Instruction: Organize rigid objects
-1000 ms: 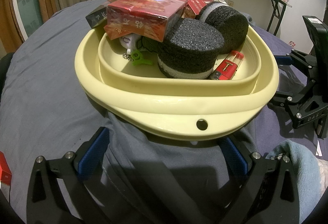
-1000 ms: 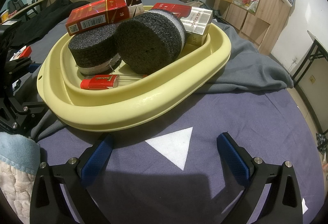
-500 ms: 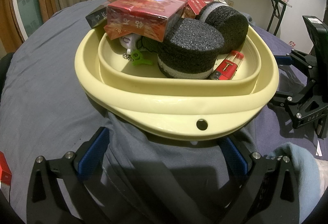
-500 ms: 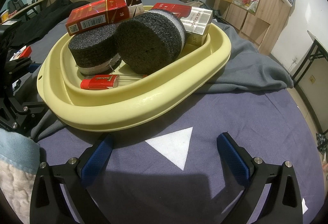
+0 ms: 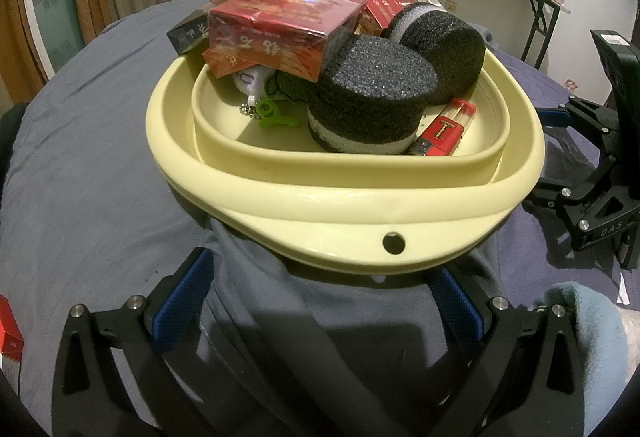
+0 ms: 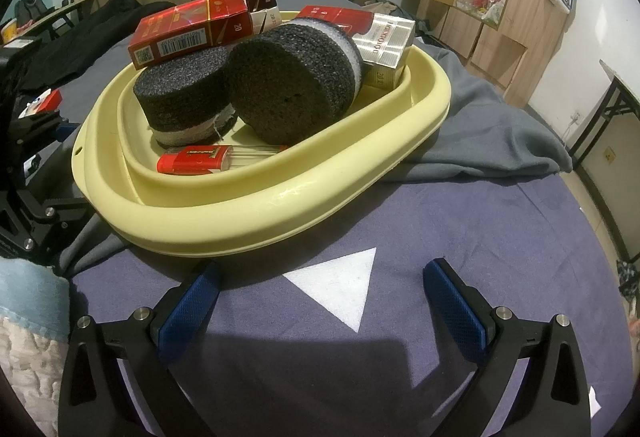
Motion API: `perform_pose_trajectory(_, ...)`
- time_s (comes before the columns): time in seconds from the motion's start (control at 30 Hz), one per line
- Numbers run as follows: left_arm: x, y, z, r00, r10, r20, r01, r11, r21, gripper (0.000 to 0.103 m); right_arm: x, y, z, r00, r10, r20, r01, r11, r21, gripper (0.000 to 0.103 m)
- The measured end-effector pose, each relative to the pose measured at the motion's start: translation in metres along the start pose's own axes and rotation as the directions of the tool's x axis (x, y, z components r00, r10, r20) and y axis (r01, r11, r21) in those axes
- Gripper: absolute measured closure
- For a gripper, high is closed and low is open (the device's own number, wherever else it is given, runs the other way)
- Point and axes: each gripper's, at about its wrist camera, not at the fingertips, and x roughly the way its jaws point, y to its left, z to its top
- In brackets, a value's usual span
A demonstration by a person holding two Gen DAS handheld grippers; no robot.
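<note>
A pale yellow basin (image 5: 320, 205) (image 6: 256, 217) rests on a bed and holds two black foam cylinders (image 5: 370, 101) (image 6: 292, 89), red cigarette boxes (image 5: 276, 25) (image 6: 188, 27), a silver pack (image 6: 386, 41), a red lighter (image 5: 444, 131) (image 6: 194, 160) and a green clip (image 5: 272, 115). My left gripper (image 5: 320, 301) stands open just short of the basin's near rim, over grey cloth. My right gripper (image 6: 322, 301) is open too, empty, above the blue sheet beside the basin.
A grey garment (image 6: 480, 133) lies under and behind the basin. The right gripper's black frame (image 5: 592, 173) shows at the right of the left wrist view. A red box (image 5: 10, 337) lies at the far left edge. A light blue sleeve (image 5: 588, 329) is near.
</note>
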Motion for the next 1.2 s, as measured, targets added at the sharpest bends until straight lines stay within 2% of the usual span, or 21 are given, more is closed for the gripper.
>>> perform_pose_trajectory(0.93,0.0,0.0,0.0,1.0,-0.005,0.001,0.005,1.0,-0.004,0.0,0.001,-0.002,0.001,1.0,-0.006,0.002,0.006,1.0,-0.005,0.0)
perform_pose_trajectory(1.2,0.003,-0.003,0.001,1.0,-0.001,-0.001,0.001,1.0,0.0,0.0,0.009,-0.014,0.005,1.0,-0.006,0.002,0.006,1.0,-0.008,0.0)
